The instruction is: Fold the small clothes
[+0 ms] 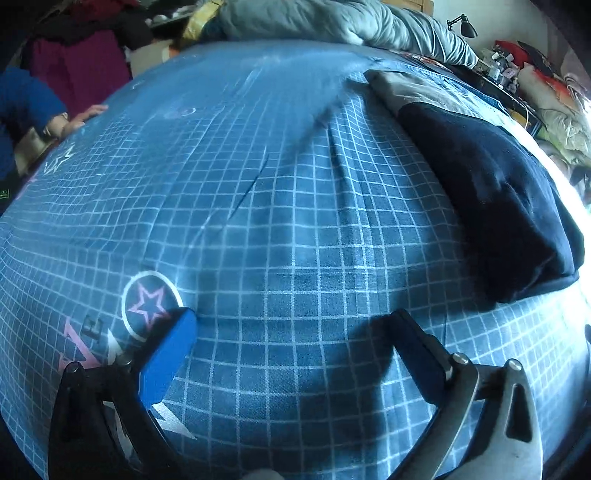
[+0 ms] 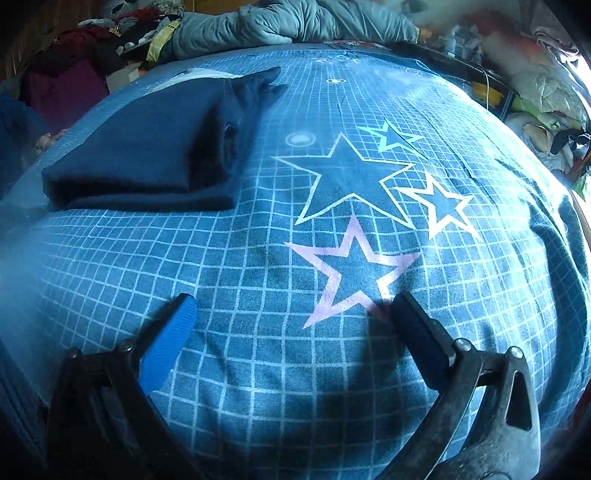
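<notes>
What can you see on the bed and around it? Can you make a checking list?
Surface: blue grid bedsheet with printed stars, lightly wrinkled.
Job's things: folded navy garment lying flat on the sheet; a grey garment lies behind it.
Clutter: grey quilt bunched at the far edge.
Grippers: left gripper and right gripper both open, holding nothing, over bare sheet.
Cables: thin cord at the far right side.
Surroundings: black desk lamp, piled clothes; a person's hand resting on the bed edge.

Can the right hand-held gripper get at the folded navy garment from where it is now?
Probably yes. The right hand-held gripper is open and empty, and only bare grid-patterned bedsheet lies between it and the folded navy garment, ahead to its left.
</notes>
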A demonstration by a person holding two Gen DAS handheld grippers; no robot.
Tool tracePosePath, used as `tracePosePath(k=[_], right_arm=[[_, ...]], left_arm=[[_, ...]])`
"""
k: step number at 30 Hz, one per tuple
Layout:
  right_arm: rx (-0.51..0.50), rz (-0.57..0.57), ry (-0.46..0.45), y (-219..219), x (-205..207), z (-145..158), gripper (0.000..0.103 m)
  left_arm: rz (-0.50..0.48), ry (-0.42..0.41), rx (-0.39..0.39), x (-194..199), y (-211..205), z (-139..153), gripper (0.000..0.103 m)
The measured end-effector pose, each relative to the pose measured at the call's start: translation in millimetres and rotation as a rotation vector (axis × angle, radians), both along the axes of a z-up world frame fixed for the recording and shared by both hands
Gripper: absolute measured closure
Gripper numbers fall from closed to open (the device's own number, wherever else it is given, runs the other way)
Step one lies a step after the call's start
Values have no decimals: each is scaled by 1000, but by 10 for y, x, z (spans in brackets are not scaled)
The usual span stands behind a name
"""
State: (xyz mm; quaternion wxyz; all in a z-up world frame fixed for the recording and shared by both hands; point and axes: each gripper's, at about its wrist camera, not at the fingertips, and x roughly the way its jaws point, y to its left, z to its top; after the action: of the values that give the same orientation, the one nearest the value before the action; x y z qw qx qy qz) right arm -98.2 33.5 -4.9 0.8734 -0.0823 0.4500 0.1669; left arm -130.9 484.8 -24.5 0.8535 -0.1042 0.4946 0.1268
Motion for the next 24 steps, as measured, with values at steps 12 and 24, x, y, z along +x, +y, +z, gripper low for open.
tracePosePath(k=[12,24], right_arm=[[8,66,6,18,-5,-26,0],[35,65,-8,-13,7,-36,0]], left_arm=[[78,13,44,217,-42,-54,0],[85,-7,32,150,-53,-60,0]])
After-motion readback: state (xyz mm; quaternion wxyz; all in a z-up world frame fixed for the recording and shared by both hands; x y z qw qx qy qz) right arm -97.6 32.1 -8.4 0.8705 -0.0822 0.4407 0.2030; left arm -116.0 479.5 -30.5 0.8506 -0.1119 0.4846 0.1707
